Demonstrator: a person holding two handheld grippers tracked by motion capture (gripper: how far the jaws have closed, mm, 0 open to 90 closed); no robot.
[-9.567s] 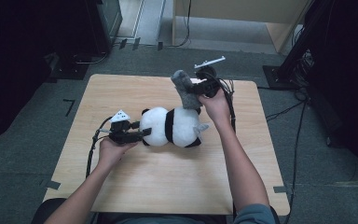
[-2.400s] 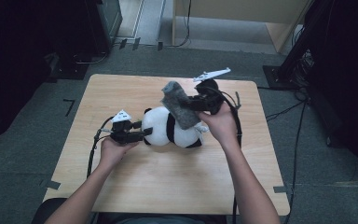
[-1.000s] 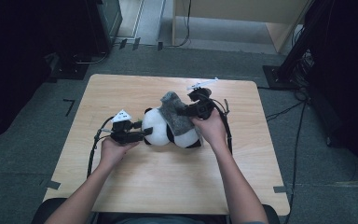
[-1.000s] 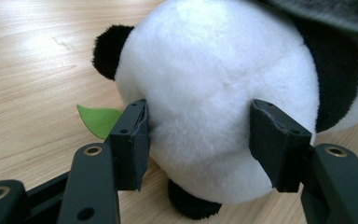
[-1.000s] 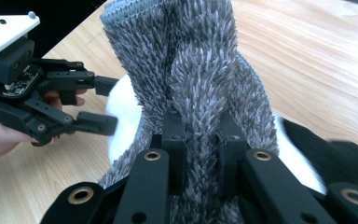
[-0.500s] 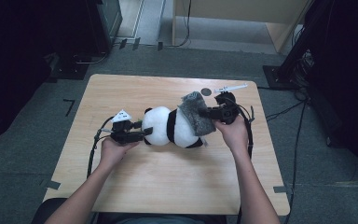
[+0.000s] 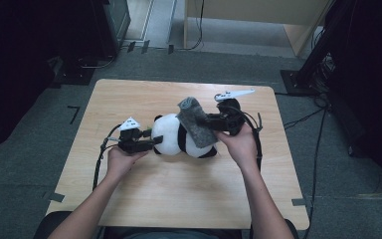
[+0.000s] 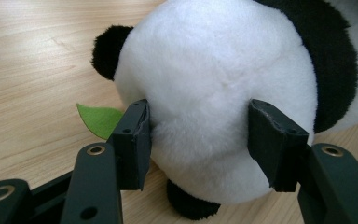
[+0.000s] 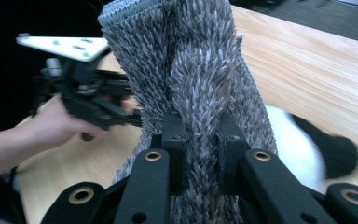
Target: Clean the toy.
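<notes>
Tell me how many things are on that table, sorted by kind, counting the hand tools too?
Plush panda: 1
Grey shaggy cloth: 1
Green felt leaf: 1
Hand-held grippers: 2, the left gripper and the right gripper
Total: 5

Plush panda (image 8: 223, 79), shaggy cloth (image 9: 191, 79), wood table (image 7: 179, 199).

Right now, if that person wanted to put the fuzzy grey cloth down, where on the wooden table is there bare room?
Bare wood lies along the near edge of the light wooden table between the forearms, and along the far edge. The middle is crowded: the black-and-white plush panda, the left gripper clamping it, and the right gripper holding the grey fuzzy cloth.
</notes>
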